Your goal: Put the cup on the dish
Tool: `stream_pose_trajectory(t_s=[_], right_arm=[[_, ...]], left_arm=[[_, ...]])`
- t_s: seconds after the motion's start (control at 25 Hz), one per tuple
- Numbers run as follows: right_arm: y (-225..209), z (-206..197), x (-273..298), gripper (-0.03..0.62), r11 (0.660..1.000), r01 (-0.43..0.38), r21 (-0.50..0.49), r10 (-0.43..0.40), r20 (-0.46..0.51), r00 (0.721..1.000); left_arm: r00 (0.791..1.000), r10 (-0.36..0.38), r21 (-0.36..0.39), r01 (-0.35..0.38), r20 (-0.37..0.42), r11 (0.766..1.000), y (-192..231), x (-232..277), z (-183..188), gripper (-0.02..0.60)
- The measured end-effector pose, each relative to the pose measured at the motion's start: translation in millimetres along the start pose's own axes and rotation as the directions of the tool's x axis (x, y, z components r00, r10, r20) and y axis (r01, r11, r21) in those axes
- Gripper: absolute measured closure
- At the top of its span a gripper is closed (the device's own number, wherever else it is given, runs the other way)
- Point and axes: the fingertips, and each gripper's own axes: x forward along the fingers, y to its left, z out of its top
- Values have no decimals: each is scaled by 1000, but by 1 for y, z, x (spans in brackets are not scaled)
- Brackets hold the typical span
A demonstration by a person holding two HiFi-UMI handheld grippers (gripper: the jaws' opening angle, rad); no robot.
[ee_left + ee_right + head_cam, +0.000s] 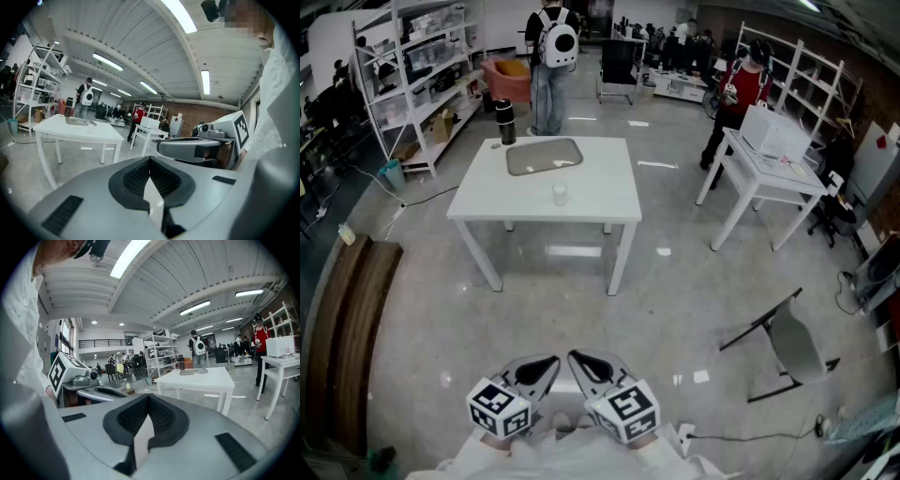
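Right gripper [149, 398] jaws together, cup [196, 376] near dish [190, 371] on white table [213, 382]

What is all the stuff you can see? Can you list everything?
table: 1, white, middle of the floor
dish: 1, silvery, far part of the table
cup: 1, clear, on the table, nearer than the dish, not touching it
bottle: 1, black, at the table's far left corner
side table: 1, white, to the right
box: 1, white, on the side table
chair: 1, grey, on the floor, right
shelves: 2, white, far left and far right
bench: 1, brown, left edge
people: at least 2, beyond the tables
left claw: 1, grey, bottom, shut, empty
right claw: 1, grey, bottom, shut, empty
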Motion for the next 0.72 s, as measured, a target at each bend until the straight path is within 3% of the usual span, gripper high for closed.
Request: stream_pose_trajectory(t_s=[0.52,0.72], right_arm=[[4,1,-4,582,1000,19,-4,-19,-1,1000],[-2,-3,-7,582,997,43,64,-45,32,998]], left_arm=[[1000,6,3,-6,17,1000,0,-5,2,574],[1000,5,1,-5,14,1000,-2,-6,-1,574]])
